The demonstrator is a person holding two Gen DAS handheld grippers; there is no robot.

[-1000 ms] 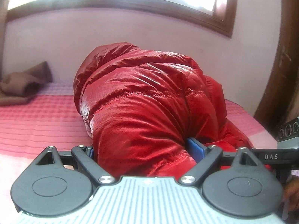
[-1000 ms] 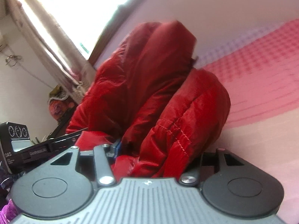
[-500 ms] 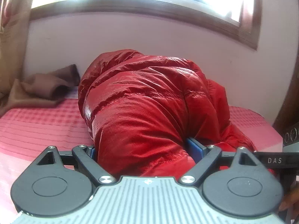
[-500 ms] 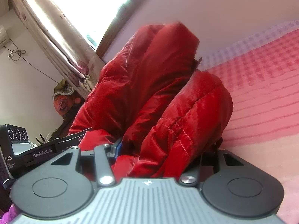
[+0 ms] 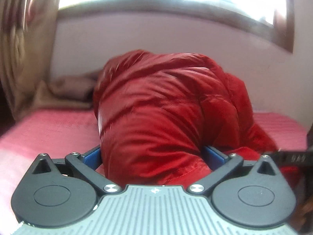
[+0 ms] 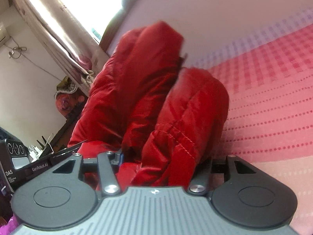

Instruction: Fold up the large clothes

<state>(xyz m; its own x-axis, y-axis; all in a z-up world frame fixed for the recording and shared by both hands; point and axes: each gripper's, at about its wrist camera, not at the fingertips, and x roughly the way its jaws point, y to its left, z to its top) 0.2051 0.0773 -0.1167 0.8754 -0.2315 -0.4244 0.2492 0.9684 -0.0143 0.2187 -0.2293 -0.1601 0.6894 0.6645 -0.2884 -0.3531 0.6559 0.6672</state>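
Observation:
A puffy red jacket (image 5: 160,107) lies bunched in a tall heap on the pink checked bedspread (image 5: 49,127). My left gripper (image 5: 152,153) straddles its near fold, and its jaws are opening. The left blue pad (image 5: 92,154) stands just clear of the fabric, with the jacket still between the jaws. In the right wrist view the jacket (image 6: 140,90) rises in two folded lobes. My right gripper (image 6: 166,156) is shut on a thick fold of it. One blue pad (image 6: 120,156) shows, while the other finger is hidden under the cloth.
A brown cloth (image 5: 68,90) lies at the back left against the wall, beside a curtain (image 5: 23,49). The window frame (image 5: 254,23) runs above. The left gripper's body (image 6: 17,156) shows at the left of the right wrist view. Clutter (image 6: 64,98) sits under the curtain.
The left view has swung left and dipped, which brings the curtain into sight. The left jaws have spread and more of the blue pads shows. The right gripper keeps its hold.

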